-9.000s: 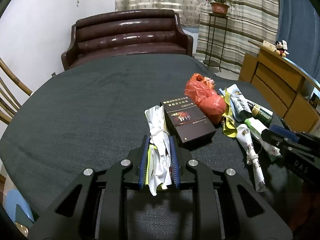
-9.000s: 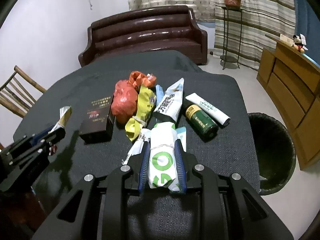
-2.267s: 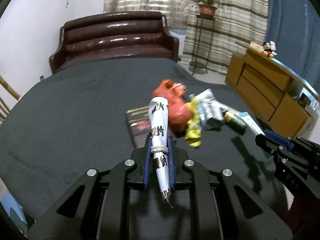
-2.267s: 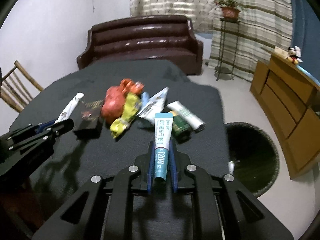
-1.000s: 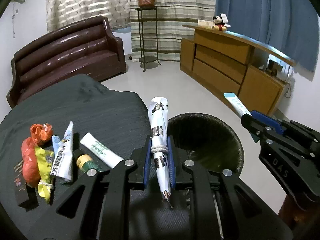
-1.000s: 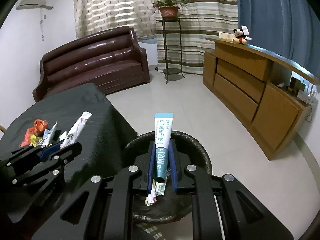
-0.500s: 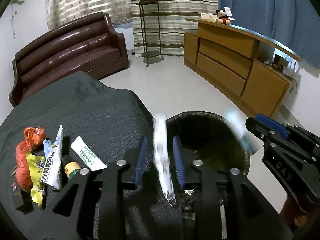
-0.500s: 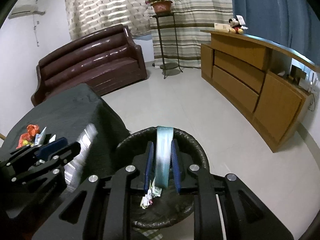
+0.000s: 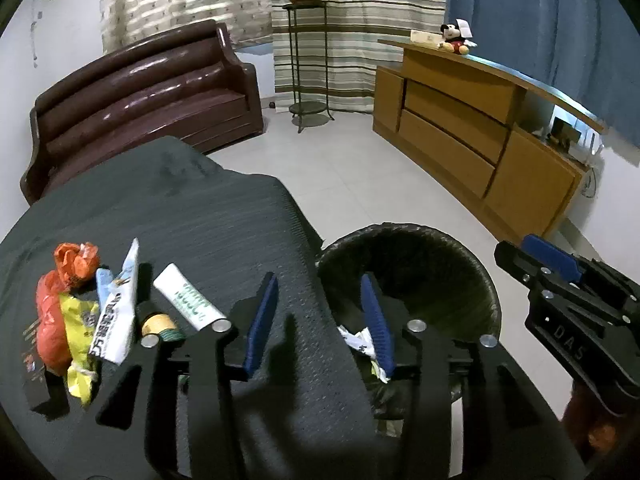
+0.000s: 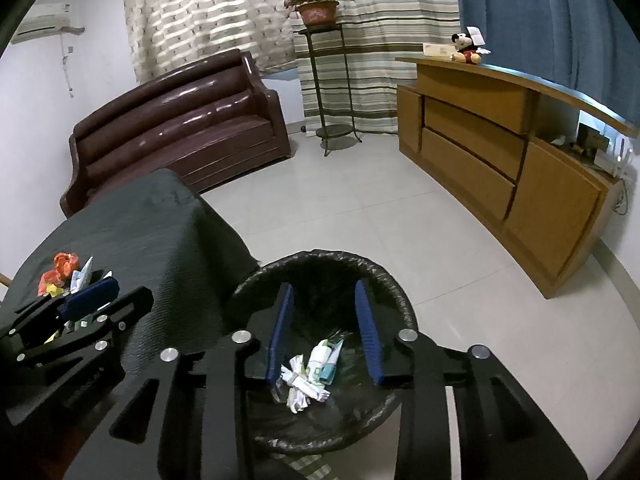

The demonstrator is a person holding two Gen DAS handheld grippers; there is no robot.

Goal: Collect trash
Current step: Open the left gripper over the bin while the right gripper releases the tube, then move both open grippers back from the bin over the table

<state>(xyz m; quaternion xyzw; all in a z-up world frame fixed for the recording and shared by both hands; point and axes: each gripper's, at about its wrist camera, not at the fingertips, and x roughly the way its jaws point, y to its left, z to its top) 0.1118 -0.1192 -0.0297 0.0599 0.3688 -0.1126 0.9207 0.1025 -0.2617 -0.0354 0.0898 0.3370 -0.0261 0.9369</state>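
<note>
Both grippers' fingers (image 10: 364, 328) opening, empty; trash (image 10: 308, 376) below in bin (image 10: 384, 280).

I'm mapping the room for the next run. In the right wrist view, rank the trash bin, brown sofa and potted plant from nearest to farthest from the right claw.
1. Trash bin, directly below the right claw.
2. Brown sofa, far left, against the wall.
3. Potted plant, on a tall stand by the curtains.

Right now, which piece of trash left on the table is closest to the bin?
The white tube with green writing. It lies furthest toward the bin; the wrappers and orange bags sit farther away.
</note>
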